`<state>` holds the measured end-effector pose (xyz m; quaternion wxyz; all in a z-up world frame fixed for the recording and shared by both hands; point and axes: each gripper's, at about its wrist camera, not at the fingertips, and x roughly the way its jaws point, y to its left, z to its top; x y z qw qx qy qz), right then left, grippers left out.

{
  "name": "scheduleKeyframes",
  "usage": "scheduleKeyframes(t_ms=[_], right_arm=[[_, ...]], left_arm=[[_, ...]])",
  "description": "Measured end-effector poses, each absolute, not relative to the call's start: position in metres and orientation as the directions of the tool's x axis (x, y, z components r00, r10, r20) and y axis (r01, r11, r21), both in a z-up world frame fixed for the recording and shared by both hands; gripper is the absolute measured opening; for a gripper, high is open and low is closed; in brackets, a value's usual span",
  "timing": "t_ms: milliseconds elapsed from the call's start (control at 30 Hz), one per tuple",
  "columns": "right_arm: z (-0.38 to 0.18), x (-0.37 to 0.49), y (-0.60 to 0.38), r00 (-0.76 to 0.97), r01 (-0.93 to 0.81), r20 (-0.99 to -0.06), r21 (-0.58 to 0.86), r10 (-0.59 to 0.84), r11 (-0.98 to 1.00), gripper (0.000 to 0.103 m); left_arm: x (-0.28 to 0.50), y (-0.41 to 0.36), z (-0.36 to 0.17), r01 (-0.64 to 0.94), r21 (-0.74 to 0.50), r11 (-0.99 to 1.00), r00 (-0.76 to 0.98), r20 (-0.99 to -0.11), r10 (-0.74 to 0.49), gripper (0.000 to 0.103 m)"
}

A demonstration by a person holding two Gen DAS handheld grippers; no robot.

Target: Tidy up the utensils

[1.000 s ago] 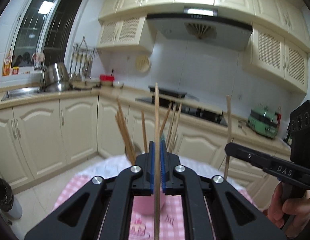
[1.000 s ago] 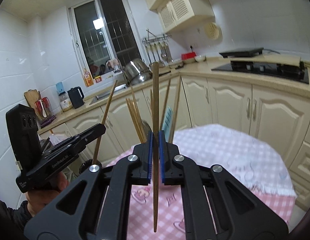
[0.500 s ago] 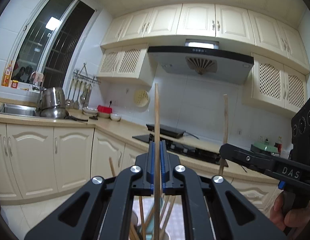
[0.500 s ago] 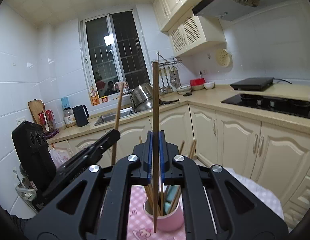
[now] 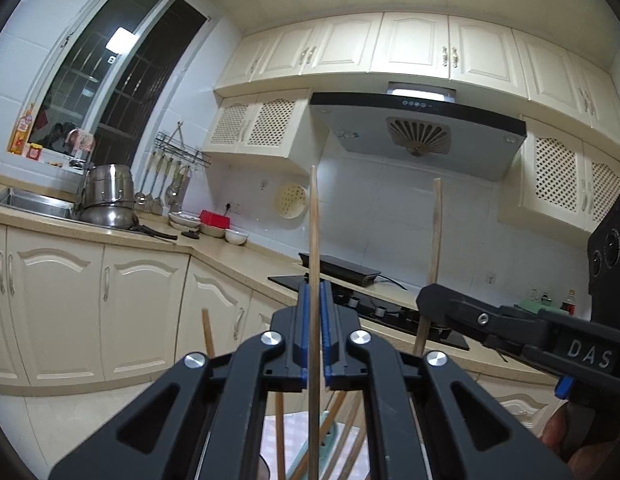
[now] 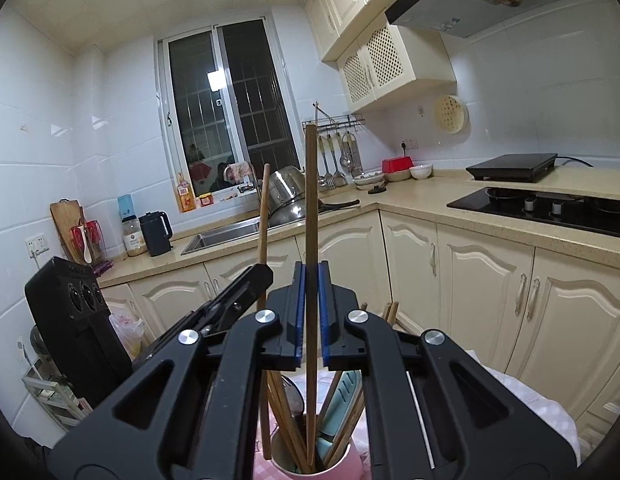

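The left gripper (image 5: pixel 314 332) has its fingers pinching one upright chopstick (image 5: pixel 314 240) at frame centre. The right gripper (image 6: pixel 310 312) pinches a darker chopstick (image 6: pixel 310 200), whose lower end reaches into the pink cup (image 6: pixel 341 466) of utensils at the frame's bottom.

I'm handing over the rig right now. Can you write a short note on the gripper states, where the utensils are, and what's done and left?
Left gripper: shut on a light chopstick, held upright.
Right gripper: shut on a dark chopstick, upright, its tip reaching into the pink cup.
The cup stands on the checked cloth and already holds more chopsticks and other utensils.
Left: neither held chopstick has been released yet.
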<state>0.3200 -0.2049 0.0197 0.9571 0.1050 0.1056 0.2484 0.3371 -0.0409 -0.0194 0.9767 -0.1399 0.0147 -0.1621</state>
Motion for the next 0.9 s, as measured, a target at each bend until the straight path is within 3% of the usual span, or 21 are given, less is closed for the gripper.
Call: scheduleKeyframes(t_ms=[467,500,533,567,600,633,667,733,833,900], right_arm=[[-0.008,0.330,-0.197,0.839,-0.428,-0.238,0.265,0.489,0.864,0.007],[-0.008,0.329,-0.197,0.840,-0.422,-0.244,0.265,0.484,0.867,0.007],[-0.008,0.328,-0.197,0.843,-0.414,-0.251,0.262,0.475,0.872,0.008],[-0.008,0.327,-0.197,0.846,-0.407,-0.253,0.261,0.469,0.875,0.010],[-0.007,0.325,-0.199,0.850,-0.401,-0.251,0.264,0.464,0.877,0.013],[-0.005,0.322,-0.202,0.856,-0.391,-0.244,0.271,0.455,0.880,0.027],[-0.004,0.318,-0.205,0.863,-0.382,-0.233,0.278,0.448,0.881,0.057],[0.001,0.306,-0.213,0.887,-0.362,-0.187,0.289,0.423,0.886,0.089],[0.005,0.297,-0.218,0.898,-0.342,-0.180,0.290,0.402,0.894,0.094],[0.007,0.291,-0.222,0.903,-0.324,-0.186,0.298,0.388,0.898,0.097]], left_arm=[[0.344,-0.037,-0.055,0.293,-0.283,0.913,0.951,-0.008,-0.308,0.006],[0.342,-0.037,-0.056,0.296,-0.276,0.914,0.951,-0.010,-0.310,0.017],[0.340,-0.038,-0.055,0.296,-0.268,0.917,0.950,-0.016,-0.311,0.045],[0.337,-0.036,-0.054,0.295,-0.269,0.917,0.951,-0.011,-0.309,0.056],[0.332,-0.033,-0.052,0.286,-0.277,0.917,0.955,-0.001,-0.298,0.061],[0.329,-0.030,-0.049,0.285,-0.280,0.917,0.955,0.001,-0.297,0.063],[0.325,-0.025,-0.045,0.276,-0.283,0.919,0.958,-0.002,-0.288,0.065],[0.316,-0.015,-0.039,0.269,-0.293,0.917,0.960,0.005,-0.280,0.088],[0.299,-0.006,-0.028,0.249,-0.272,0.929,0.966,0.004,-0.258,0.098],[0.287,-0.003,-0.020,0.236,-0.245,0.940,0.969,-0.008,-0.245,0.098]])
